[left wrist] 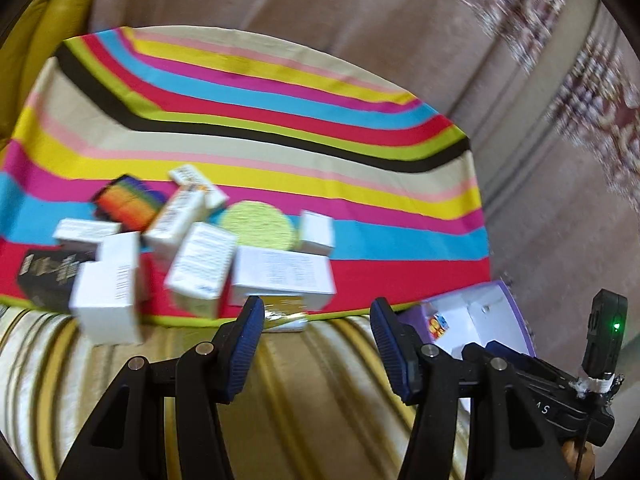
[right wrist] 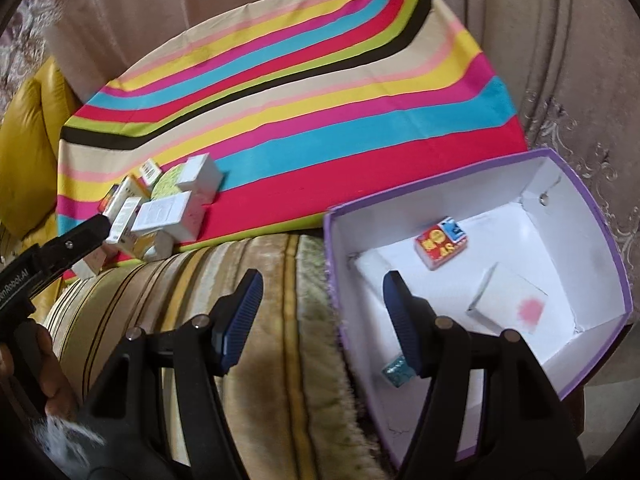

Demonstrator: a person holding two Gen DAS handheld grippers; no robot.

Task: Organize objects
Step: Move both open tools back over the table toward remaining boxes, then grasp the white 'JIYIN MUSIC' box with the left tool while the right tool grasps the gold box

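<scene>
Left gripper (left wrist: 316, 320) spread wide, nothing between the blue pads (left wrist: 244, 344), hovering over a striped blanket (left wrist: 312, 400) of cream, gold and brown. Just ahead, a heap of small boxes (left wrist: 192, 256) on the near edge of a bright striped cloth (left wrist: 280, 120): mostly white cartons, tilted and leaning on one another, blurred by motion. Among them a black box (left wrist: 44, 276) at the far left, a rainbow-coloured box (left wrist: 128, 200) behind, a round pale-green sponge (left wrist: 260, 226) lying flat in the middle, a small white cube (left wrist: 318, 232) just right of it. Closest to the pads, a gold-and-white packet (left wrist: 286, 314) on the cloth's hem, partly hidden by the left pad. To the right, part of a purple box (left wrist: 508, 304) with a white inside, the other gripper's black body crossing in front of it.

Right gripper (right wrist: 322, 320) also wide apart and holding nothing, straddling the near-left wall of the purple box (right wrist: 592, 216): one pad over the blanket, the other over the box's inside. In the box, well apart from each other: a red-and-yellow packet (right wrist: 442, 246) near the back, a white carton with a pink blotch (right wrist: 508, 304) to the right, a small glittery teal thing (right wrist: 396, 374) near the front, half hidden by the right pad. Yellow cushion (right wrist: 24, 152) at far left, beige patterned carpet (right wrist: 580, 100) beyond the cloth.
</scene>
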